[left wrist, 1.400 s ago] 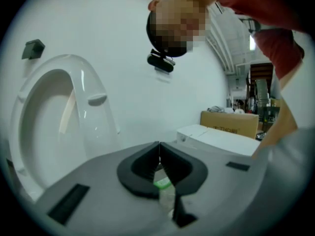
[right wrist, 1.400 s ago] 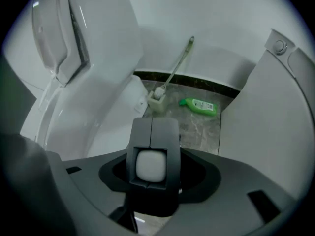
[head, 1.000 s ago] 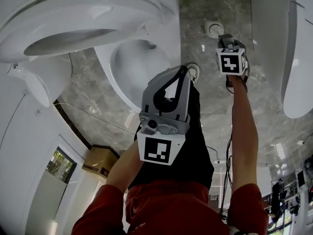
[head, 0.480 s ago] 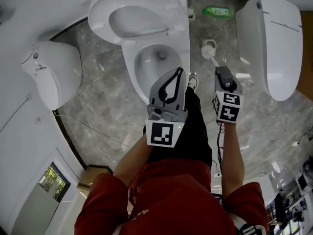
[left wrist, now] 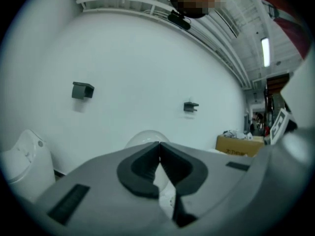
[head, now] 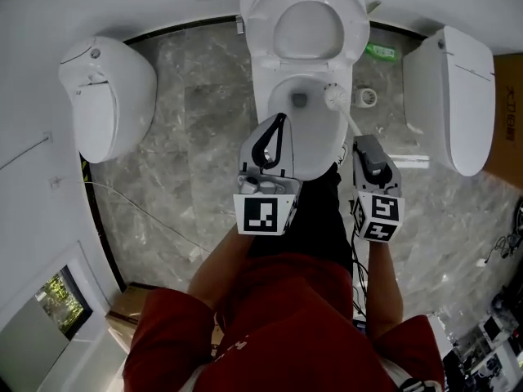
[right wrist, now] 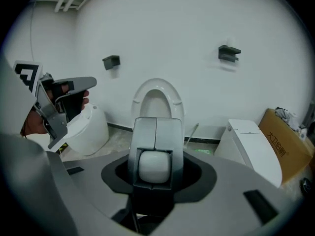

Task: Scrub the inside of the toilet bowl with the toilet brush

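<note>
The right gripper [head: 366, 144] is clenched on the brush [right wrist: 153, 166]. In the right gripper view its jaws grip the white end of the handle, which fills the space between them. In the head view the handle runs up and left from there to the round white head [head: 333, 96]. The head sits at the right side of the bowl [head: 274, 96], close to the rim; whether it touches the porcelain I cannot tell. The left gripper [head: 279, 122] is closed on nothing, with its tips meeting in the left gripper view [left wrist: 159, 146]. It hangs over the bowl's near left edge, apart from the brush. The lid [head: 306, 6] stands up, so the bowl is open.

The step in hand looks like getting the head down into the bowl to start scrubbing. Because the grip is at the far end of the handle, the head has a long lever and may twist between the jaws, so the clamp should stay firm and the pressure moderate. The head should drop below the rim first, then sweep round the wall and work down toward the drain [head: 299, 100]. Short, slow strokes would limit splashing. The left gripper is best held to the side, clear of the handle's swing.
</note>
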`<state>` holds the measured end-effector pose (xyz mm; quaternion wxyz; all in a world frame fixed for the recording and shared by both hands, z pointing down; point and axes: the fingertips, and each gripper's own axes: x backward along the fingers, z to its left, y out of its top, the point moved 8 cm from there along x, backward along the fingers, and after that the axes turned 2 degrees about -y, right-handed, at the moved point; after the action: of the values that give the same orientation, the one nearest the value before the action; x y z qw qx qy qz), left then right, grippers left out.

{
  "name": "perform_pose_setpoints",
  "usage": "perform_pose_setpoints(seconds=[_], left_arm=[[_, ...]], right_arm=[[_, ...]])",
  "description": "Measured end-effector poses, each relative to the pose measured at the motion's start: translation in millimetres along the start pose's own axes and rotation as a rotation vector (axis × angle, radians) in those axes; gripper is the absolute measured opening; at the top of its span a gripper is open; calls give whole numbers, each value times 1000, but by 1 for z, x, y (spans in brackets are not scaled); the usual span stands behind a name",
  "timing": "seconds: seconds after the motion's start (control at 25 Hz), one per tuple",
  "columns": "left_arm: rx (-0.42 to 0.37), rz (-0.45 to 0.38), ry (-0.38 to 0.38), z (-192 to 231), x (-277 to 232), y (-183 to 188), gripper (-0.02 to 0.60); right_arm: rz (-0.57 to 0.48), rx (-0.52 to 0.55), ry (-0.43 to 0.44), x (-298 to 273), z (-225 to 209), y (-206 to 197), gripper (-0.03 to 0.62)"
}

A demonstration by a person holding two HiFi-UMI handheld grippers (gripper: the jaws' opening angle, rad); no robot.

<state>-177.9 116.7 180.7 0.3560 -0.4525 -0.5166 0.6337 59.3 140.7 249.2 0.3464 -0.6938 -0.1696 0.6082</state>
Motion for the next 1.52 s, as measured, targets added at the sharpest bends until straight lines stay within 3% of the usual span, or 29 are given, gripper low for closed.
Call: perform_pose_setpoints(seconds=[0.24, 0.6, 0.8, 1.0, 1.24, 1.52], left_arm=[[67, 65, 37, 13, 14, -39, -1], [86, 188, 154, 15, -15, -170, -2], [83, 238, 203, 12, -21, -214, -2], [58, 236, 211, 3, -13, -219, 0], [56, 235, 202, -11, -8, -208, -2], [70, 221, 181, -15, -10, -200, -2]], right_arm=[[84, 96, 54, -51, 38, -28, 170], [258, 228, 167, -221, 39, -134, 169], [269, 273, 197, -280, 44, -166, 169], [218, 328, 226, -297, 41, -155, 167], [100, 447, 310, -281, 56, -102, 167], [104, 624, 248, -269, 30, -79, 166]])
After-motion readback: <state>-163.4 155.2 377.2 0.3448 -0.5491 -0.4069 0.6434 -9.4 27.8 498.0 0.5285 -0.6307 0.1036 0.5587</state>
